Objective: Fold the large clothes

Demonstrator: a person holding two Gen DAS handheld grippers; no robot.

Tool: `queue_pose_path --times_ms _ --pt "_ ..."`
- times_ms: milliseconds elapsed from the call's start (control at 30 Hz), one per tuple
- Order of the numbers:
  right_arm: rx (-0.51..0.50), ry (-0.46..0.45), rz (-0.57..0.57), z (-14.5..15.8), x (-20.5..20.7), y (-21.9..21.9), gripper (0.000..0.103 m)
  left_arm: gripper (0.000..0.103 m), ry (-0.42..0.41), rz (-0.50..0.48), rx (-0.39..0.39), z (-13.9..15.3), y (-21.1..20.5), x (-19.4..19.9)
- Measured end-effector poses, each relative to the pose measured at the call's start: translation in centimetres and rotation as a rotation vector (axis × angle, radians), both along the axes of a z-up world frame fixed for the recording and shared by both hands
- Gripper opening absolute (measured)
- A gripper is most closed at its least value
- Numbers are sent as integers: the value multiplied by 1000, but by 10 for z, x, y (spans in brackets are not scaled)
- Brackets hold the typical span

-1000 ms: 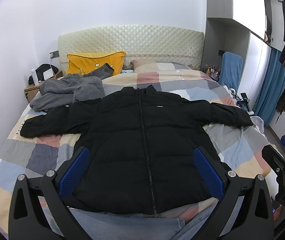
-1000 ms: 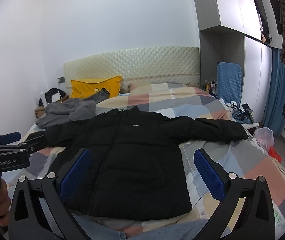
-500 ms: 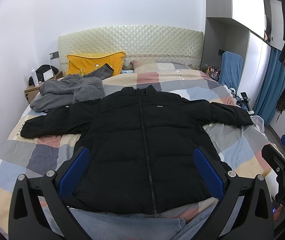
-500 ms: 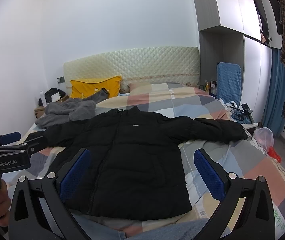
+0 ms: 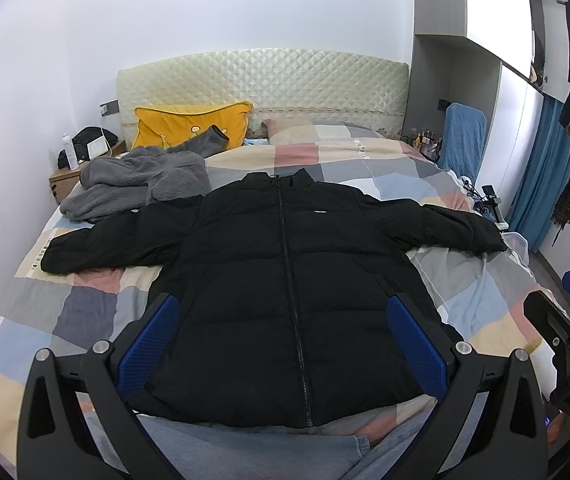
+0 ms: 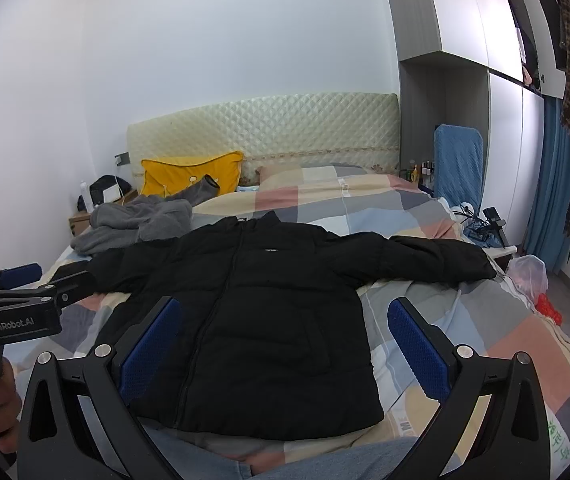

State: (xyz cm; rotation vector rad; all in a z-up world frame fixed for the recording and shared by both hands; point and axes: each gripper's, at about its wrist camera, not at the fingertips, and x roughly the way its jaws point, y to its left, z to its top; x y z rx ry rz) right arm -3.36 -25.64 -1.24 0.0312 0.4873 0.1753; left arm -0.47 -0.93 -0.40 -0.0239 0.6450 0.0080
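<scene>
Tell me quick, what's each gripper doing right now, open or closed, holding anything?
Left gripper: open, holding nothing, above the black jacket.
Right gripper: open, holding nothing.

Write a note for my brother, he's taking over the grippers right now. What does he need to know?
Left gripper: open, holding nothing, above the jacket's bottom edge.
Right gripper: open, holding nothing, a bit further right.
The black jacket lies flat on the bed, front up, zipped, both sleeves spread out to the sides.
A grey fleece sits bunched near the yellow pillow, not folded either.
Done: the jacket is laid out. No fold made yet.
Left: probably fold each sleeve in across the chest, then fold the body up, then do the fleece.
</scene>
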Motion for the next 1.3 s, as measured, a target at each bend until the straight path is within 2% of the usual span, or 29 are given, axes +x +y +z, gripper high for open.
queue_pose_path --times_ms 633,833,1300 --pt "0 9 -2 -5 4 -2 103 103 20 3 -4 -2 0 7" --pt "14 13 -5 -7 13 -9 103 103 28 -11 -35 -3 2 13" --pt "-18 35 -51 -18 64 -25 103 103 90 9 -19 -14 13 73"
